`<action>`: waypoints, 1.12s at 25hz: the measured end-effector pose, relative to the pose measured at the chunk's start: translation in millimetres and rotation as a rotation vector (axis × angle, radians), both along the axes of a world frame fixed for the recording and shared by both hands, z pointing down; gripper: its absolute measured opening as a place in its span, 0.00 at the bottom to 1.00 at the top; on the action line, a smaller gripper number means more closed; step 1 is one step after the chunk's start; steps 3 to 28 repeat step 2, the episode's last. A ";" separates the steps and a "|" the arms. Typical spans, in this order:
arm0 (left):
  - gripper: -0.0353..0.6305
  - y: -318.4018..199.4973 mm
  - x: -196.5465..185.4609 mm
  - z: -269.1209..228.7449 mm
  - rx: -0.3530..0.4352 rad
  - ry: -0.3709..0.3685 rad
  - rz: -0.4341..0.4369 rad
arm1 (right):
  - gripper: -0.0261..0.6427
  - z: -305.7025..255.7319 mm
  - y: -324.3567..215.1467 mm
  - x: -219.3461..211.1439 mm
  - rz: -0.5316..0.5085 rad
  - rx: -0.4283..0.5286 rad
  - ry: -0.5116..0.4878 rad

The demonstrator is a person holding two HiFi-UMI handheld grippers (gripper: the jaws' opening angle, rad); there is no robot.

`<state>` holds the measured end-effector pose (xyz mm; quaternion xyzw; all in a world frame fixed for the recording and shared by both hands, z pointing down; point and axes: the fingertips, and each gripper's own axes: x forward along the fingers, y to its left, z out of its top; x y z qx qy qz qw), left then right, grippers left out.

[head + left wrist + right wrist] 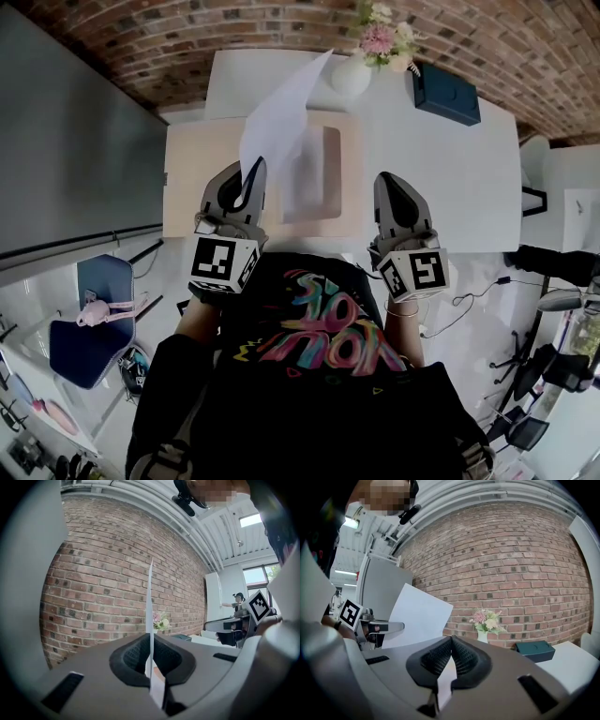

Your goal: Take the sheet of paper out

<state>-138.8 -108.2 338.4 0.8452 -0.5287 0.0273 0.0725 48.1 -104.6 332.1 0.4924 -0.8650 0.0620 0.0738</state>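
- The left gripper (151, 638) is clamped on the sheet of paper (281, 112). In the left gripper view the paper runs edge-on through the closed pads, pinched near a lower corner.
- From that pinch the sheet rises toward 1 o'clock in the head view, above the white table (450, 187). It hangs over the tan holder (202, 173), which lies at 12 o'clock and looks like a folder or envelope. I judge the sheet to be out, or all but out.
- The right gripper (451, 640) has its jaws pressed together at the tips with nothing between them. It hangs level, at 3 o'clock from the left one.
- Handling: the sheet should be very light and limp. It stands up here only because of a slight curl, so I would expect it to flop or flutter if swung quickly.
- It is smooth and thin, so a pull against any snag could slide it through the pads or crease it at the pinch — tearing is the likelier harm.
- Where to hold: near a corner or along an edge, with the pads flat on both faces, as the left gripper does now. A second pinch on the opposite edge would steady it.
- A vase of flowers (361, 66) at 12 o'clock and a dark box (448, 94) at 1 o'clock stand well apart from the sheet.
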 end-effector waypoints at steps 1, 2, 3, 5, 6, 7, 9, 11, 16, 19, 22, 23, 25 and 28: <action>0.09 -0.8 -0.4 0.0 0.001 0.000 0.000 | 0.06 -0.1 -0.3 0.0 0.000 0.002 0.000; 0.09 -1.7 -0.8 -0.1 0.003 0.000 0.000 | 0.06 -0.2 -0.7 -0.1 0.000 0.003 -0.001; 0.09 -1.7 -0.8 -0.1 0.003 0.000 0.000 | 0.06 -0.2 -0.7 -0.1 0.000 0.003 -0.001; 0.09 -1.7 -0.8 -0.1 0.003 0.000 0.000 | 0.06 -0.2 -0.7 -0.1 0.000 0.003 -0.001; 0.09 -1.7 -0.8 -0.1 0.003 0.000 0.000 | 0.06 -0.2 -0.7 -0.1 0.000 0.003 -0.001; 0.09 -1.7 -0.8 -0.1 0.003 0.000 0.000 | 0.06 -0.2 -0.7 -0.1 0.000 0.003 -0.001; 0.09 -1.7 -0.8 -0.1 0.003 0.000 0.000 | 0.06 -0.2 -0.7 -0.1 0.000 0.003 -0.001; 0.09 -1.7 -0.8 -0.1 0.003 0.000 0.000 | 0.06 -0.2 -0.7 -0.1 0.000 0.003 -0.001; 0.09 -1.7 -0.8 -0.1 0.003 0.000 0.000 | 0.06 -0.2 -0.7 -0.1 0.000 0.003 -0.001; 0.09 -1.7 -0.8 -0.1 0.003 0.000 0.000 | 0.06 -0.2 -0.7 -0.1 0.000 0.003 -0.001; 0.09 -1.7 -0.8 -0.1 0.003 0.000 0.000 | 0.06 -0.2 -0.7 -0.1 0.000 0.003 -0.001; 0.09 -1.7 -0.8 -0.1 0.003 0.000 0.000 | 0.06 -0.2 -0.7 -0.1 0.000 0.003 -0.001; 0.09 -1.7 -0.8 -0.1 0.003 0.000 0.000 | 0.06 -0.2 -0.7 -0.1 0.000 0.003 -0.001; 0.09 -1.7 -0.8 -0.1 0.003 0.000 0.000 | 0.06 -0.2 -0.7 -0.1 0.000 0.003 -0.001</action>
